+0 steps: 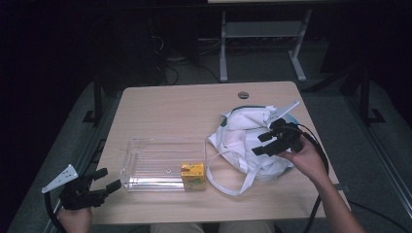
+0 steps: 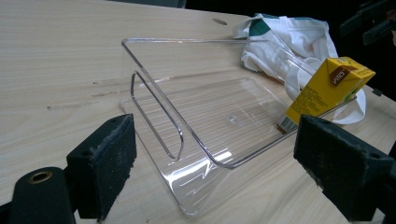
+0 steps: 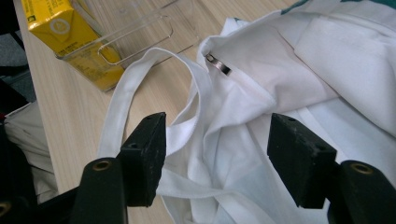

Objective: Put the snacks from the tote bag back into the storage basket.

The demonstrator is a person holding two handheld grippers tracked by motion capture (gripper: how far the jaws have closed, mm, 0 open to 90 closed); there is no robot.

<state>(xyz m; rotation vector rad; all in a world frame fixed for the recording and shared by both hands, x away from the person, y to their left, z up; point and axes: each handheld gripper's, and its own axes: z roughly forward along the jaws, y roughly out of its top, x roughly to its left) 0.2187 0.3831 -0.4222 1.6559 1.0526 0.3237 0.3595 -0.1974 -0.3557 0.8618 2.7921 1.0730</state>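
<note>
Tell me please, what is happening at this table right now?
A person holds a gripper in each hand at a wooden table. The right gripper hovers with open jaws over a crumpled white cloth bag, not gripping it yet. The left gripper waits open at the table's near left corner, beside a clear plastic tray. A yellow drink carton stands in the tray's near right corner.

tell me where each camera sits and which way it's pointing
High view: above the person's side, looking forward and down on the table; both hands, left gripper and right gripper show.
Left gripper view: rides the left gripper, faces the clear tray; its open jaws show.
Right gripper view: rides the right gripper, faces the white bag; its open jaws show.
Shared by all: the yellow carton.
</note>
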